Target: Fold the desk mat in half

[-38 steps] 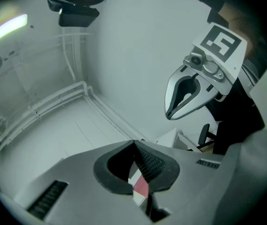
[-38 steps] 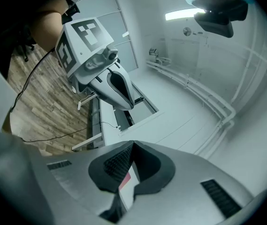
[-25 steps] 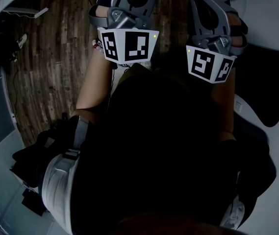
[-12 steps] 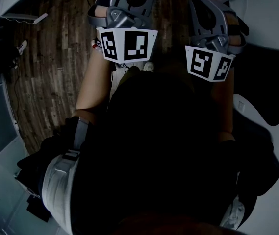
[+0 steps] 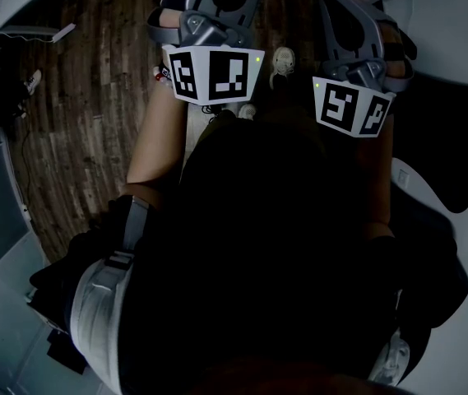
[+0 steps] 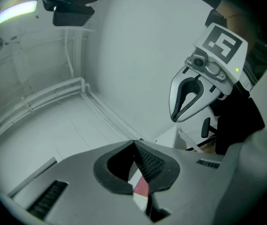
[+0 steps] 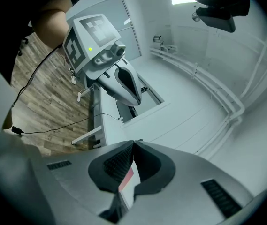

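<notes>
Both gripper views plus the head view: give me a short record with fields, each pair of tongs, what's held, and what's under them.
left tongs: shut, tips meeting
right tongs: shut, tips meeting
held: nothing in either
placement: side by side in front of the person, over wood floor

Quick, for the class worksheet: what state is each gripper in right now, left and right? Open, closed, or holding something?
Left gripper: closed, jaws meeting at the tips, nothing between them.
Right gripper: closed, jaws together, holding nothing.
</notes>
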### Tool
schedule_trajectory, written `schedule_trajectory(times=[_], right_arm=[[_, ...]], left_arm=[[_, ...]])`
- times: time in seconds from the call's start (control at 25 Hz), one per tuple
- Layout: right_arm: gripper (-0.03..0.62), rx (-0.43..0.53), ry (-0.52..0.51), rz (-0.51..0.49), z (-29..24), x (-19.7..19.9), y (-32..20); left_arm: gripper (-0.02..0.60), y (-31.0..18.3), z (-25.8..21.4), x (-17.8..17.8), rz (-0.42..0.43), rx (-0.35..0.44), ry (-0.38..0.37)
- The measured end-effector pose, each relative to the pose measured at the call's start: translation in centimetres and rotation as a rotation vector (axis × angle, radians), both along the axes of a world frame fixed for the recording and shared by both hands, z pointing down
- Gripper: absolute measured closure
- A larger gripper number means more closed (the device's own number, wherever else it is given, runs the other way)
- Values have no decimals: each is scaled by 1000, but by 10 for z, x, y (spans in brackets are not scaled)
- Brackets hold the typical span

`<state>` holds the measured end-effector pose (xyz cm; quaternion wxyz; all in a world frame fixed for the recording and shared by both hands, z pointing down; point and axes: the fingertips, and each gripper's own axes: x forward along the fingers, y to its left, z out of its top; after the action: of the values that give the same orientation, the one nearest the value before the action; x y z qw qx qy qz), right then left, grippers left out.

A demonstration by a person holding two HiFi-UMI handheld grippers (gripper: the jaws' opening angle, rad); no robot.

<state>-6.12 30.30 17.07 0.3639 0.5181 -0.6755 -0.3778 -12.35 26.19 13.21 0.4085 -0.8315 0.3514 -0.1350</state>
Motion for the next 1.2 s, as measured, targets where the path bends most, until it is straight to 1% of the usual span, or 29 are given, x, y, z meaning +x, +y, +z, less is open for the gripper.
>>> schedule_trajectory(times=[0.16,0.36,0.56,0.8,1.2], right_arm=[[565,-23,-6,-5,7,6,-15],[565,-34,-23,-33,14,18,-47],[565,-56,-27,-56,27,33,-81],[565,-76,-29,-75,28,48,-125],[565,-146,-55,-94,59,91,-190]], left_arm=[[569,-15,7,7,-1,-16,-8],[568,-42,18,26,-13,-36,-35],[568,-76,29,43,-28,-47,-48],[568,-118,35,60,-40,-76,-54],[568,-185,69,105,-61,-148,-80]])
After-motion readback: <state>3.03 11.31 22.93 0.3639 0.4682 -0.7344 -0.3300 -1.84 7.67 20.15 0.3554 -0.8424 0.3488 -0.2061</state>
